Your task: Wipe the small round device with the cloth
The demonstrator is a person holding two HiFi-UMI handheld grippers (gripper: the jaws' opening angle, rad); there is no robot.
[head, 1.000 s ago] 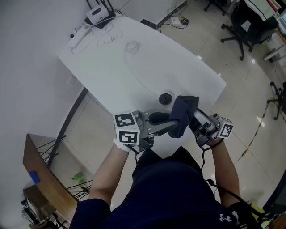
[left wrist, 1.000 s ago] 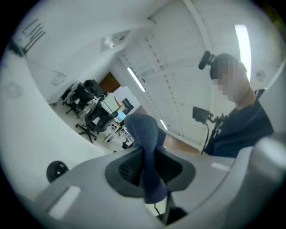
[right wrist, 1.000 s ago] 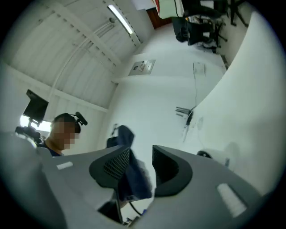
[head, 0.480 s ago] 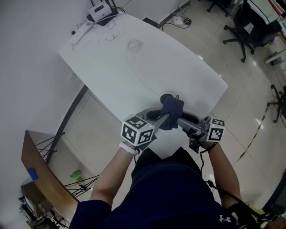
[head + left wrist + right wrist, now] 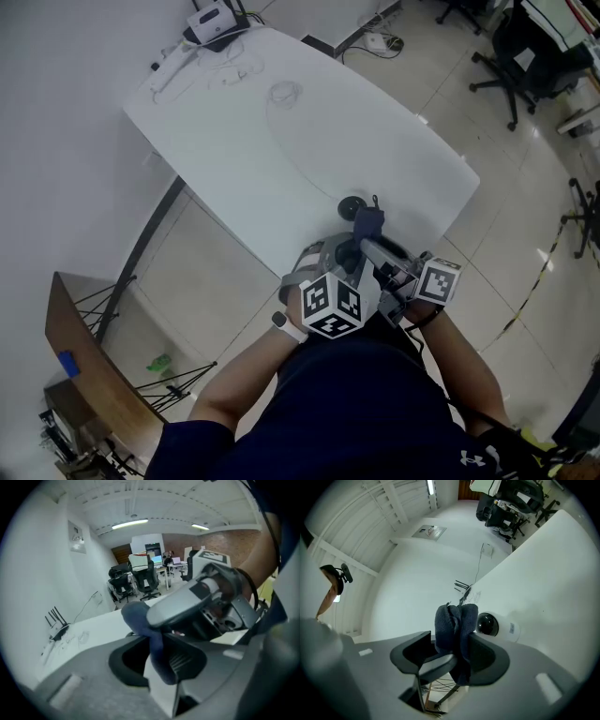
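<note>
While the right gripper (image 5: 450, 656) is spreading its jaws wide around the cloth (image 5: 454, 620), the left gripper (image 5: 159, 663), loosening slightly, is pinching it, seemingly taking over. The small round device (image 5: 486, 624) is sitting just beyond.

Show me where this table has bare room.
Bare: the middle of the table, between the cable loop and the small round device, and its right side out to the edge. Crowded: the far corner with router and cords, and the near edge round the device and cloth.
</note>
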